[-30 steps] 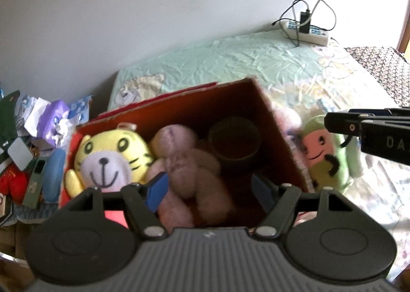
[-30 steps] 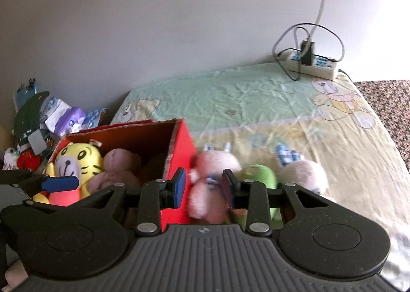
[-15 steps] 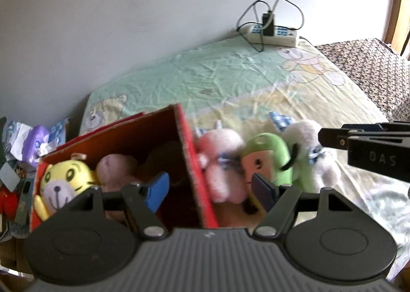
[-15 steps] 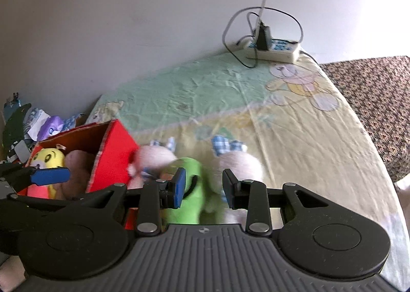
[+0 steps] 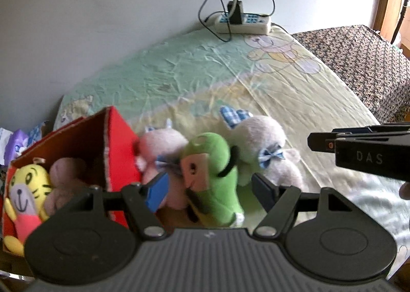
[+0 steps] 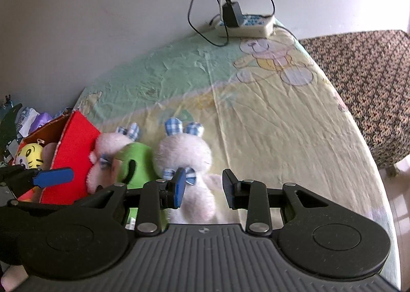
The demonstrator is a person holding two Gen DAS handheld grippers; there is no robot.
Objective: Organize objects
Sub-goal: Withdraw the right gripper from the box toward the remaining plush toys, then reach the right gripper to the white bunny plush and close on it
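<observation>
Bedsheet [image 5: 269, 87], pale green and yellow with printed bears, spreads under everything, and on it a red box [image 5: 120, 153] stands at the left with three plush toys lined up against its right wall. Inside the box sit a yellow tiger plush [image 5: 25, 187] and a brownish bear plush [image 5: 64, 179], the bear partly hidden by the box wall and the gripper frame. Just right of the box lies a pink bunny plush [image 5: 164, 143], touching a green plush [image 5: 212, 179], which in turn touches a white bunny plush [image 6: 187, 153] with blue checked ears and a bow. The left gripper [image 5: 207, 189] hangs above the green plush with its jaws apart, the toy showing in the gap between them and no pad pressing on it; the toy's lower end is cut off by the gripper body. The right gripper [image 6: 202, 184] has its jaws narrowly apart over the white bunny's body, the blue pad just in front of the bow, and nothing is clamped; whether the pad touches the fur is hard to tell. Both grippers point steeply downward toward the bed. Motion blur softens the toys' faces. A white power strip [image 6: 246, 25] with a black plug lies at the far edge against the wall. A fingertip [image 5: 405, 190] shows at the right edge under the right gripper.
</observation>
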